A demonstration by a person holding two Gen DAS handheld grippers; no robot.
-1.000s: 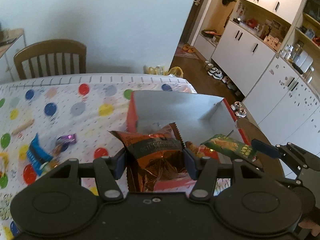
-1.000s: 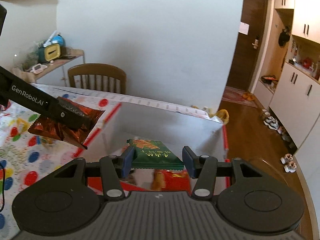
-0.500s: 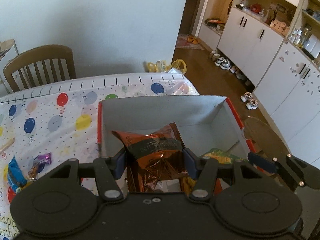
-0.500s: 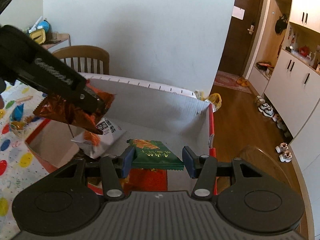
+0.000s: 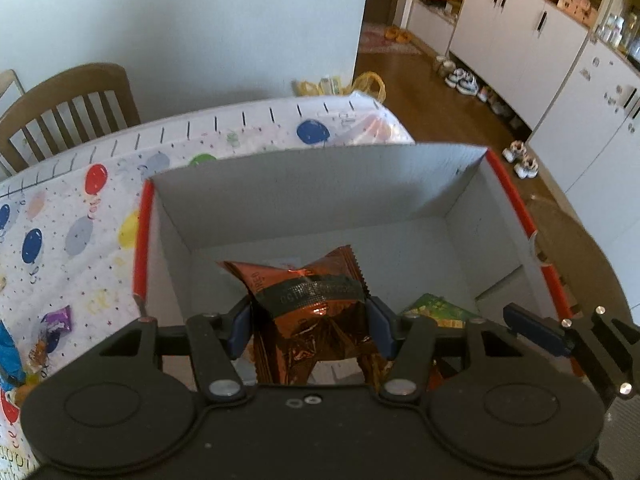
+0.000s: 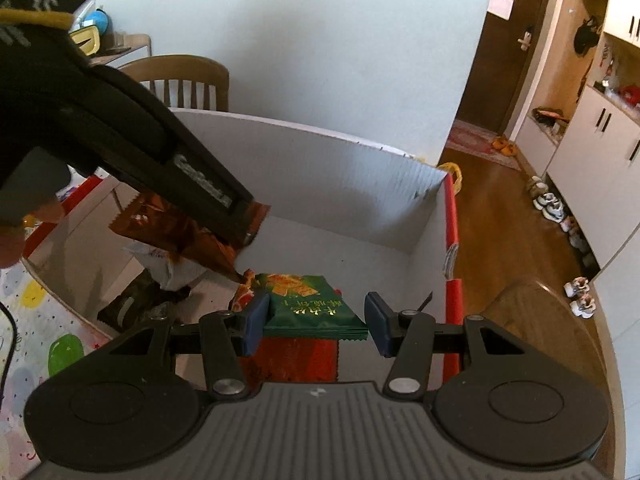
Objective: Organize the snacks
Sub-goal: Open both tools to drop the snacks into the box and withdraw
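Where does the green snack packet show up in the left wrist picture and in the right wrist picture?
Left wrist: green snack packet at lower right, partly hidden behind the left gripper.
Right wrist: centre, clamped in the right gripper.
Shared landmark: the cardboard box with red edges, under both.

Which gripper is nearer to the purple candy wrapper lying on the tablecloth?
Left. The left gripper is over the box's left half, nearer the purple candy wrapper; the right gripper is on the far side.

The left claw (image 5: 310, 320), low at centre of its view, is clamped on an orange packet (image 5: 308, 300), while the right claw (image 6: 316, 318), centre-low, grips a green packet (image 6: 310, 304), both tilted downward.
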